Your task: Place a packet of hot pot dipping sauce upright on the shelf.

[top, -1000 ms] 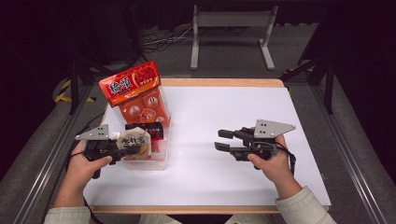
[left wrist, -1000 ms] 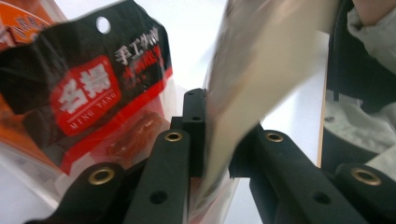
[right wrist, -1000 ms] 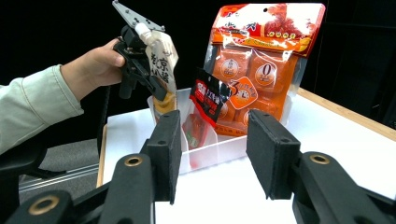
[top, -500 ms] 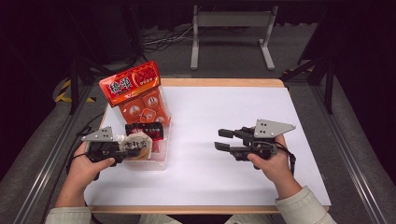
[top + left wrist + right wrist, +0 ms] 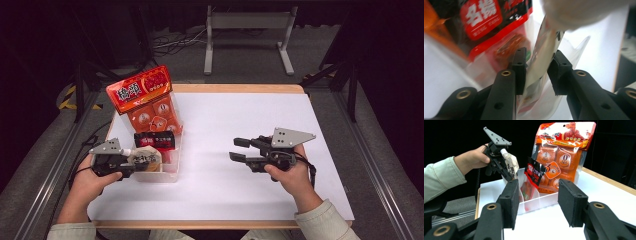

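L gripper (image 5: 131, 162) at bin (image 5: 172, 167) near end; jaws just opening, pouch (image 5: 145, 161) between them, barely touching. R gripper (image 5: 241, 149) right of bin, well apart, jaws half-wide, empty.

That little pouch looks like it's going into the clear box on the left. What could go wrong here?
The left gripper's fingers have just been opening around the beige pouch, so it may drop crooked over the clear box's front edge. The tall orange bag leans at the back of the box and might topple. The red-and-black packet crowds the space.
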### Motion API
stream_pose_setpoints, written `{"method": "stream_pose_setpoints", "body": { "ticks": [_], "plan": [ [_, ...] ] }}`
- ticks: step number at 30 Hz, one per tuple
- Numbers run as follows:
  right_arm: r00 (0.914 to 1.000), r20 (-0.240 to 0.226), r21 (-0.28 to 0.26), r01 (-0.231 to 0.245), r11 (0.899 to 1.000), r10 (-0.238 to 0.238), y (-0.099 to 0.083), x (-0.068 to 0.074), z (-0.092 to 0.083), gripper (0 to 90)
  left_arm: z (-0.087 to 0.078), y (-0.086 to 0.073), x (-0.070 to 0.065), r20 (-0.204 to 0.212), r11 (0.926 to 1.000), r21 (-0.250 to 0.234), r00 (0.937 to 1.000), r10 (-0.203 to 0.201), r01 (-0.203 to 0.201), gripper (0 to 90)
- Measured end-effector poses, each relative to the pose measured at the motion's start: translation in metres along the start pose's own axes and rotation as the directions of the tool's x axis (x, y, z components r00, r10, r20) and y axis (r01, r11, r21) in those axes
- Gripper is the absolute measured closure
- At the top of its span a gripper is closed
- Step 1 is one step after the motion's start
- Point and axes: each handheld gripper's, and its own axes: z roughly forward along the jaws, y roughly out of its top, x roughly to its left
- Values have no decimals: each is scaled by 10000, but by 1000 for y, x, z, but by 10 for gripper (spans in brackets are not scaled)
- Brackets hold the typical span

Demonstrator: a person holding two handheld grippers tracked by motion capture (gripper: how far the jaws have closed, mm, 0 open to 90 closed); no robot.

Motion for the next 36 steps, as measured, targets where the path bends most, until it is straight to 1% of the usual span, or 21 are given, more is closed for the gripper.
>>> {"method": "stream_pose_setpoints", "body": {
  "ticks": [4, 7, 8, 10, 11, 12, 15, 16, 17, 20, 21, 22, 25, 26, 27, 28, 30, 33, 34, 35, 36],
  "plan": [
    [10000, 13, 5, -9, 10000, 9, 0, 0, 1, 517, -2, -3, 1, 63, 9998, -136, 9998, -176, 177, 678],
    [10000, 8, -5, -18, 10000, 18, 0, 0, 1, 512, -4, -3, 2, 140, 9989, -351, 9994, -306, 310, 641],
    [10000, 22, -5, -11, 10000, 11, 0, 0, 1, 511, -4, -3, 1, 140, 9979, -495, 9990, -417, 424, 608],
    [10000, 25, -24, -19, 10000, 19, 0, 0, 1, 506, -5, -2, 0, 42, 9950, -902, 9991, -433, 435, 510],
    [10000, 34, -30, -14, 10000, 14, 0, 0, 1, 505, -6, 0, 0, -106, 9925, -1159, 9991, -408, 393, 456],
    [10000, 31, -21, -25, 10000, 25, -1, -1, 1, 504, -6, 2, -1, -226, 9912, -1267, 9989, -416, 384, 379],
    [10000, 29, 2, -18, 10000, 18, -1, -1, 1, 501, -8, 6, -2, -480, 9838, -1734, 9974, -537, 446, 246],
    [10000, 37, 12, -13, 10000, 13, -1, -1, 1, 501, -10, 8, -4, -573, 9807, -1895, 9966, -596, 478, 218],
    [10000, 35, -1, -18, 10000, 18, -1, -1, 1, 499, -10, 9, -4, -665, 9792, -1993, 9964, -518, 376, 194],
    [10000, 55, -27, -16, 10000, 16, -1, -1, 1, 489, -12, 15, -7, -863, 9692, -2450, 9952, -469, 245, 141],
    [10000, 82, -20, -6, 10000, 7, -1, -1, 1, 485, -13, 18, -8, -1045, 9673, -2537, 9939, -356, 80, 124],
    [9999, 122, -4, 1, 10000, -1, -1, -2, 1, 482, -13, 20, -10, -1168, 9628, -2703, 9925, -362, 33, 104],
    [9996, 280, 6, 37, 10000, -37, -1, -3, -2, 461, -17, 29, -15, -1462, 9452, -3264, 9882, -463, -40, 73],
    [9994, 333, 9, 58, 10000, -58, -1, -3, -3, 456, -19, 31, -16, -1539, 9428, -3332, 9870, -475, -66, 63],
    [9992, 405, -7, 67, 10000, -67, -1, -3, -4, 450, -20, 32, -18, -1649, 9417, -3364, 9848, -552, -35, 60],
    [9990, 450, -30, 82, 10000, -81, 0, -3, -4, 445, -21, 33, -19, -1816, 9442, -3293, 9820, -526, -103, 60],
    [9980, 606, 1, 154, 9999, -154, 1, -4, -6, 436, -24, 34, -22, -2190, 9454, -3258, 9738, -611, -139, 57],
    [9950, 971, 60, 242, 9997, -247, 0, -5, -11, 417, -29, 31, -23, -2391, 9446, -3282, 9668, -896, 64, 55],
    [9910, 1276, 219, 387, 9990, -412, -1, -6, -12, 406, -31, 30, -23, -2398, 9409, -3387, 9662, -951, 86, 55],
    [9836, 1684, 495, 574, 9971, -650, -1, -6, -14, 396, -33, 29, -24, -2398, 9400, -3410, 9657, -999, 126, 54],
    [9799, 1852, 581, 640, 9963, -738, -2, -6, -16, 393, -35, 26, -24, -2435, 9379, -3466, 9641, -1064, 160, 50]
  ]
}}
